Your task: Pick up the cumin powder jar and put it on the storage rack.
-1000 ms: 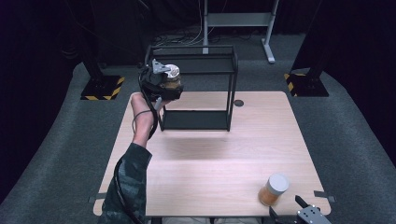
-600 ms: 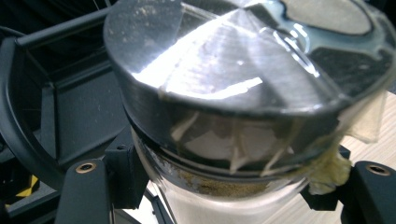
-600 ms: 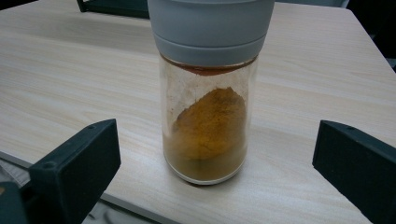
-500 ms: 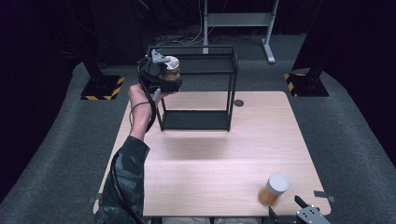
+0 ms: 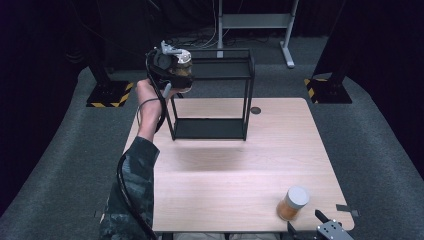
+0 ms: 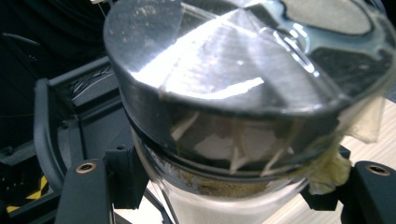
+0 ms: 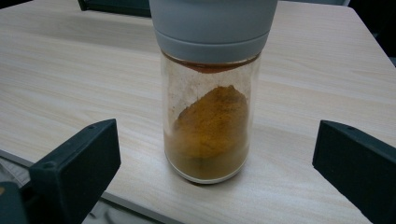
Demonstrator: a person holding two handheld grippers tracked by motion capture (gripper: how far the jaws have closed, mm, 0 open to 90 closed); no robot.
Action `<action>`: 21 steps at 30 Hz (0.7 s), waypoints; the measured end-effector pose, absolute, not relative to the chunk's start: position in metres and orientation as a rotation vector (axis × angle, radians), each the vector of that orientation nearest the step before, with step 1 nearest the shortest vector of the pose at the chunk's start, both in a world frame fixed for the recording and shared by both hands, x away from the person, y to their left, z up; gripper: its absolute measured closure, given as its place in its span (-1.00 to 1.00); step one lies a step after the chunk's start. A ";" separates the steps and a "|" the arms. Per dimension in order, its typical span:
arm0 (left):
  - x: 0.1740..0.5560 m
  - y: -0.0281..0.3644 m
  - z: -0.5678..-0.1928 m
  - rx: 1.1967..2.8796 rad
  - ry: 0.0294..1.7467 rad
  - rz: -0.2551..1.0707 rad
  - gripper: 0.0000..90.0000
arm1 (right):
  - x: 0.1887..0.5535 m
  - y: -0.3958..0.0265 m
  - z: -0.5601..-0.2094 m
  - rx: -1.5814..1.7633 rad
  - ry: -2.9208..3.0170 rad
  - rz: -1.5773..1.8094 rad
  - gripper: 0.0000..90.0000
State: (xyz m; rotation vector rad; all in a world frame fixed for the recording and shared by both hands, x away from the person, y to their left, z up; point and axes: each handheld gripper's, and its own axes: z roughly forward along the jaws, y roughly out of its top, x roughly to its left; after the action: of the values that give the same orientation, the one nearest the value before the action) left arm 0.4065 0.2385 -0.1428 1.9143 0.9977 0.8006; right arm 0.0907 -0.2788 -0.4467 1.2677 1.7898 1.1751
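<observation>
The left claw (image 5: pixel 176 67) is clamped on a silver-lidded spice jar (image 5: pixel 183 61), holding it in the air at the left end of the top shelf of the black wire rack (image 5: pixel 247 95), which stands at the far edge of the worktop (image 5: pixel 225 175). In the left gripper view the pads sit just below the jar's (image 6: pixel 233 93) lid, on the glass (a smooth surface, with tape scraps hanging off the lid). That narrow hold is the main risk, I judge: if the jar tilts or its base catches the shelf's rim on the way in, it could twist out of the grip and fall to the worktop or the floor beyond the edge. Letting go before the base rests flat would likely topple it too. The right claw (image 7: pixel 212 163) stands wide open near the worktop's near right corner, its jaws either side of a grey-lidded jar of orange powder (image 7: pixel 210 116) without touching; an unplanned nudge could slide that jar off the near edge.
</observation>
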 end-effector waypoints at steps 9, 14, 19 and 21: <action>0.420 0.236 -0.127 1.910 1.040 0.805 -0.32 | 0.091 -0.280 -0.448 1.267 1.791 1.180 -1.00; 0.431 0.236 -0.123 1.906 1.080 0.801 -0.32 | 0.091 -0.280 -0.448 1.271 1.790 1.184 -1.00; 0.441 0.241 -0.124 1.871 1.121 0.771 -0.32 | 0.091 -0.281 -0.448 1.274 1.788 1.181 -1.00; 0.445 0.243 -0.127 1.856 1.137 0.767 -0.32 | 0.091 -0.281 -0.449 1.274 1.790 1.181 -1.00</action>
State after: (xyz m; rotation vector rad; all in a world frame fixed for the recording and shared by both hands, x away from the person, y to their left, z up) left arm 0.4446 0.2428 -0.1266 1.8555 1.1374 0.7670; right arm 0.0914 -0.2806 -0.4486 1.2739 1.7896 1.1814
